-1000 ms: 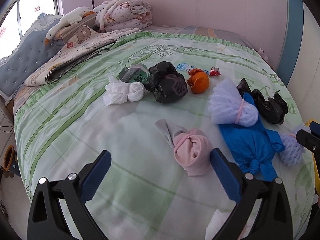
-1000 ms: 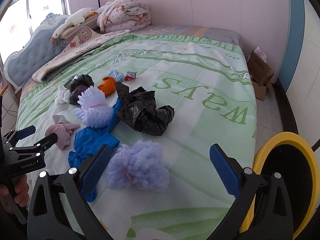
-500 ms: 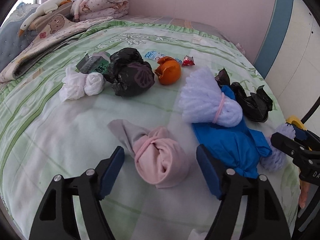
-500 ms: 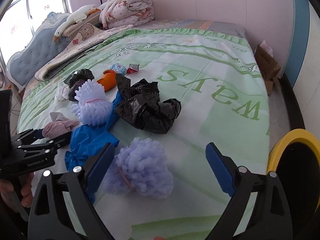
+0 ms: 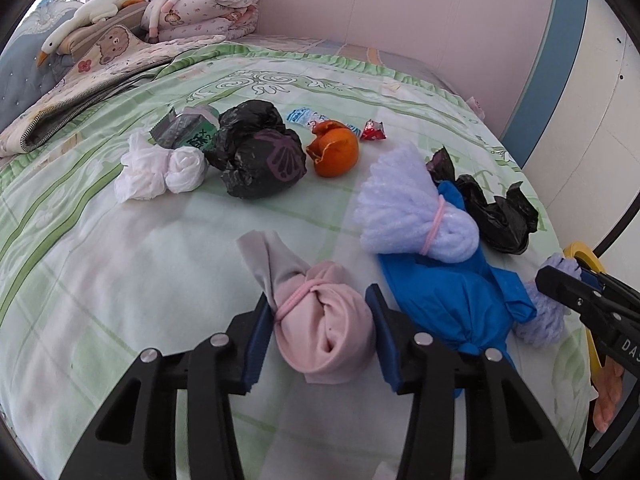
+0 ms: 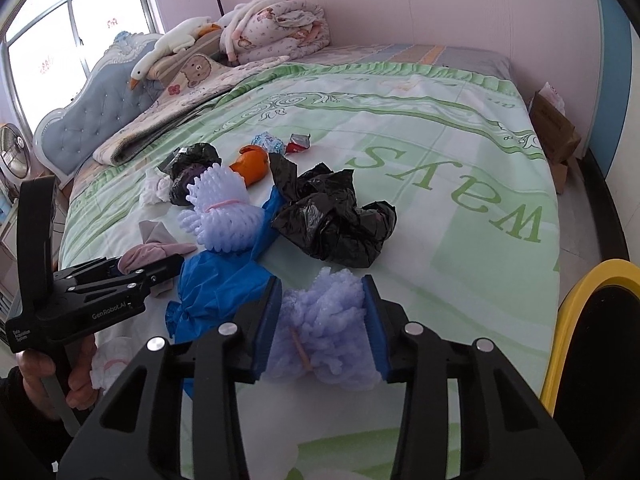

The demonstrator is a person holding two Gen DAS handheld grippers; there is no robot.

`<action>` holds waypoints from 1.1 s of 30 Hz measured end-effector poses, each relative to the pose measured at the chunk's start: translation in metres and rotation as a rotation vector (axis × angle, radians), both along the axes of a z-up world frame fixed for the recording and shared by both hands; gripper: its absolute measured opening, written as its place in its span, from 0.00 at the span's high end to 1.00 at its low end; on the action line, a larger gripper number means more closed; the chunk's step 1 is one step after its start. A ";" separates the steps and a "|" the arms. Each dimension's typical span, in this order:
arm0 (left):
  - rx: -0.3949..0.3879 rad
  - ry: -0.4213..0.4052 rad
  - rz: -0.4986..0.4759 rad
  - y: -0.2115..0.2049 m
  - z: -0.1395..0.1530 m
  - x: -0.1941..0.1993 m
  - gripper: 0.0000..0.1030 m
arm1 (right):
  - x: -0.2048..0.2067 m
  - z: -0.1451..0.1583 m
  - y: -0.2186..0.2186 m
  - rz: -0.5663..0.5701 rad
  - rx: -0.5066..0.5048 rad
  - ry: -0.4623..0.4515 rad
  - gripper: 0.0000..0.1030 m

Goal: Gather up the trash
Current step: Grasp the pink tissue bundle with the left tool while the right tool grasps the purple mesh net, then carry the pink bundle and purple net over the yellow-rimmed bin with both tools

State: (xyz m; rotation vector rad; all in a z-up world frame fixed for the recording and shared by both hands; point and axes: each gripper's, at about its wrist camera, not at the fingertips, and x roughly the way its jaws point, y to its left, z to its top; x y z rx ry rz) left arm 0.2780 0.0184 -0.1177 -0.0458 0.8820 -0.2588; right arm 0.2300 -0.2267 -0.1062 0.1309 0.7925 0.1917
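Observation:
Trash lies on a green bedspread point(image 5: 100, 240). My left gripper point(image 5: 320, 336) has closed its blue pads around a pink cloth bundle point(image 5: 324, 332) tied with a band. My right gripper point(image 6: 322, 328) has closed its pads around a lilac foam-net ball point(image 6: 324, 320), which also shows in the left wrist view point(image 5: 544, 316). Beside them lie a blue plastic bag point(image 5: 452, 300), a larger lilac foam net point(image 5: 412, 208), a crumpled black bag point(image 6: 332, 216), a knotted black bag point(image 5: 256, 156), an orange peel point(image 5: 334, 152) and a white bag point(image 5: 160, 168).
A yellow-rimmed bin point(image 6: 592, 328) stands beside the bed at the right. Candy wrappers point(image 5: 372, 134) and a green carton point(image 5: 188, 132) lie further back. Folded quilts and a goose toy point(image 6: 172, 50) sit by the headboard. A cardboard box point(image 6: 554, 128) stands by the far wall.
Both grippers moved forward and down onto the bed and narrowed. The left one now clasps the pink bundle; the right one clasps the lilac foam ball.

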 end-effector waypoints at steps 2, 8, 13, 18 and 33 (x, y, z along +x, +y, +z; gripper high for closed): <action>-0.001 -0.010 -0.001 0.000 0.003 -0.003 0.58 | -0.001 0.003 -0.003 -0.008 0.021 0.002 0.72; 0.002 -0.039 0.006 0.001 0.014 -0.011 0.58 | -0.005 0.012 -0.009 -0.015 0.034 -0.014 0.75; 0.010 -0.064 0.011 0.004 0.025 -0.020 0.58 | -0.011 0.016 -0.010 -0.012 0.053 -0.016 0.75; 0.008 -0.111 0.023 0.009 0.047 -0.033 0.58 | -0.025 0.040 -0.014 -0.007 0.087 -0.062 0.75; -0.004 -0.268 -0.026 -0.017 0.123 -0.083 0.58 | -0.086 0.123 -0.041 -0.040 0.089 -0.199 0.75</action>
